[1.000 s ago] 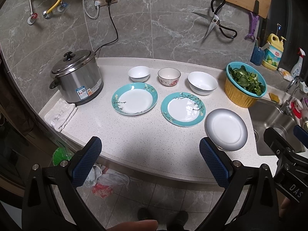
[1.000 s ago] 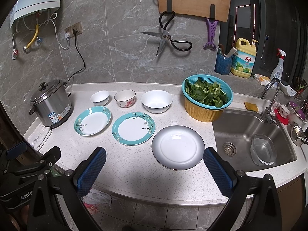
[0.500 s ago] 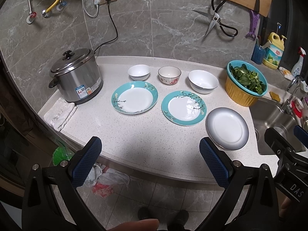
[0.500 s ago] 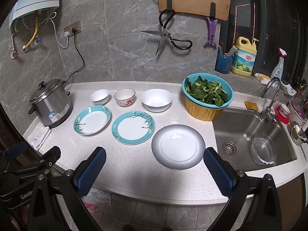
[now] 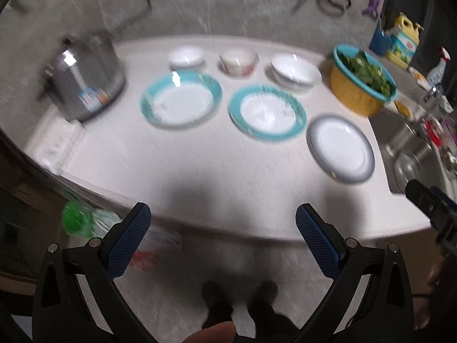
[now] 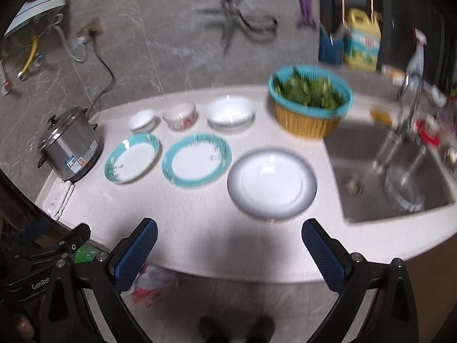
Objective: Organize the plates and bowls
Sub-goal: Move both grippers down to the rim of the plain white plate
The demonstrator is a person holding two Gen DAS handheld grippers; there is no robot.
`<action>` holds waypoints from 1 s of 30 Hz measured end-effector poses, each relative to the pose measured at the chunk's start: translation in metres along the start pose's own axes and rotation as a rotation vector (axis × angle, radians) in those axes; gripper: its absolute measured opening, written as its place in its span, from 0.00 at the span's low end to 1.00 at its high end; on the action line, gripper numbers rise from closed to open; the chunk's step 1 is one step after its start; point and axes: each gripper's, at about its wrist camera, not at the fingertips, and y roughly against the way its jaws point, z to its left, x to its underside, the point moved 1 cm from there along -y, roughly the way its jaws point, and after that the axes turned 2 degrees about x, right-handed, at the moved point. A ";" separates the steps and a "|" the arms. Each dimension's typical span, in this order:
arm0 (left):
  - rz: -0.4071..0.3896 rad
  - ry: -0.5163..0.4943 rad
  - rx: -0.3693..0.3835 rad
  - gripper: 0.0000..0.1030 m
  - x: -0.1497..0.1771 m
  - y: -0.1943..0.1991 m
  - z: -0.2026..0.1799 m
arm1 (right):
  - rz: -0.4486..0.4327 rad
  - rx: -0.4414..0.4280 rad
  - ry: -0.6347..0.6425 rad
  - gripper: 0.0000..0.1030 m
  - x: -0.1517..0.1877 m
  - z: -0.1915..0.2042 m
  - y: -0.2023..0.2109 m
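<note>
Three plates lie in a row on the white counter (image 6: 200, 228): a teal-rimmed plate (image 5: 180, 101) at the left, a second teal-rimmed plate (image 5: 267, 112) in the middle and a grey-rimmed white plate (image 5: 341, 148) at the right. Behind them stand a small white bowl (image 5: 186, 57), a red-patterned bowl (image 5: 238, 61) and a larger white bowl (image 5: 295, 71). My left gripper (image 5: 222, 220) is open and empty, held short of the counter's front edge. My right gripper (image 6: 228, 234) is open and empty too, just in front of the grey-rimmed plate (image 6: 272, 183). Both views are blurred.
A steel rice cooker (image 5: 82, 83) stands at the counter's left end beside a folded cloth (image 5: 55, 145). A teal and yellow basket of greens (image 6: 310, 105) sits next to the sink (image 6: 391, 177). Scissors (image 6: 237, 25) and detergent (image 6: 361, 41) are at the wall.
Both grippers have moved forward and tilted down toward the counter, so the dishes look nearer and blurred. Nothing on the counter has moved.
</note>
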 end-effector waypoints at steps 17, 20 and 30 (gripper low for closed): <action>0.269 0.136 0.388 1.00 -0.027 -0.160 -0.082 | 0.073 -0.265 -0.174 1.00 -0.043 -0.122 -0.101; 0.352 0.153 0.309 0.98 -0.045 -0.180 -0.109 | 0.044 -0.303 -0.127 1.00 -0.068 -0.145 -0.122; 0.322 0.144 0.132 0.98 -0.072 -0.230 -0.150 | 0.257 -0.411 -0.146 1.00 -0.098 -0.196 -0.207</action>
